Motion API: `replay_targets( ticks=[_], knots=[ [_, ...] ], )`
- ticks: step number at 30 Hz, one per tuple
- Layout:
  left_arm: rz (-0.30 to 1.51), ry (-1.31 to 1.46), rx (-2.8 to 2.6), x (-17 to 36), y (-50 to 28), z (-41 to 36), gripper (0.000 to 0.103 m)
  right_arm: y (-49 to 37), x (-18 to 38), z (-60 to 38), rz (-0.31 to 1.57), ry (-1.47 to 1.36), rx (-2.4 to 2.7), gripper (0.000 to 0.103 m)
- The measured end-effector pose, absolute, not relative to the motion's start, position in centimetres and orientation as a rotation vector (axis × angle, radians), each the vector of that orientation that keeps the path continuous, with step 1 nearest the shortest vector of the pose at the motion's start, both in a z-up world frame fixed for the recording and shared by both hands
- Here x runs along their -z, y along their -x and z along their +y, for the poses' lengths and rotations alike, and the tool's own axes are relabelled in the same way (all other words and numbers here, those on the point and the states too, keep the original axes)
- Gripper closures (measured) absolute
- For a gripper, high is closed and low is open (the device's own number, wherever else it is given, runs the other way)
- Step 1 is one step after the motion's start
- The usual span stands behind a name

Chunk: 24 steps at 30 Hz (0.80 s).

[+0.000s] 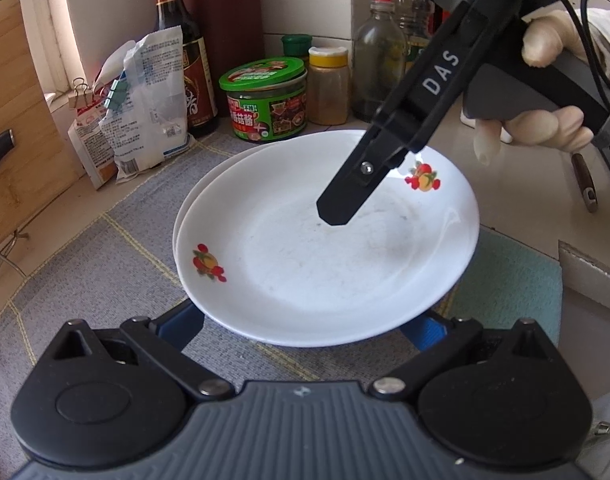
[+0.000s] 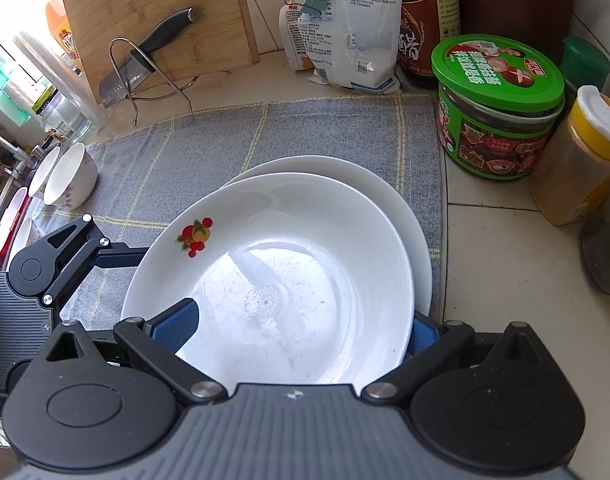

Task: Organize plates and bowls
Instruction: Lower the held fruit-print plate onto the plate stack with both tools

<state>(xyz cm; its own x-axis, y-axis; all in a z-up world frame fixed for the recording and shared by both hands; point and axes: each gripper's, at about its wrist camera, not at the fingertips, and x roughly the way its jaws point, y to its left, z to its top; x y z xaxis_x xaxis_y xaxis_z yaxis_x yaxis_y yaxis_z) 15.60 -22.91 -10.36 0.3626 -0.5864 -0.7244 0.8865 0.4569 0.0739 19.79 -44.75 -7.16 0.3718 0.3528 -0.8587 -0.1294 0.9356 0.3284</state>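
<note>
Resting on a grey checked mat [image 2: 233,136] on the surface, a white plate with fruit motifs [image 1: 325,248] sits stacked on a second white plate [image 2: 401,208], whose rim shows along the far edge. The right gripper [image 2: 301,328] has its jaws spread wide, with one blue pad [image 2: 177,326] over the near rim of the upper plate and the other beyond the plate's right edge; whether they press on it cannot be told. The left gripper [image 1: 309,330] is likewise spread wide, its blue fingers [image 1: 185,320] partly hidden beneath the plate's near rim. A gloved hand [image 1: 545,120] holds the right tool. Behind the plates stand a green-lidded jar [image 2: 501,108], a yellow-capped spice jar [image 2: 581,156], a dark sauce bottle [image 1: 187,52] and a clipped bag [image 1: 145,96]. Small bowls [image 2: 65,176] stand at the mat's left edge, near a knife [image 2: 145,56] on a wire rack against a wooden board [image 2: 157,16].
</note>
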Motion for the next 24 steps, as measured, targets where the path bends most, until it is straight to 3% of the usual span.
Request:
replay_targets(
  ticks=[24],
  knots=[
    [0.682, -0.502, 0.994, 10.2, -15.4, -23.3, 0.0, -18.0, 6.2, -45.0, 1.156, -0.207, -0.276, 0.0]
  ],
)
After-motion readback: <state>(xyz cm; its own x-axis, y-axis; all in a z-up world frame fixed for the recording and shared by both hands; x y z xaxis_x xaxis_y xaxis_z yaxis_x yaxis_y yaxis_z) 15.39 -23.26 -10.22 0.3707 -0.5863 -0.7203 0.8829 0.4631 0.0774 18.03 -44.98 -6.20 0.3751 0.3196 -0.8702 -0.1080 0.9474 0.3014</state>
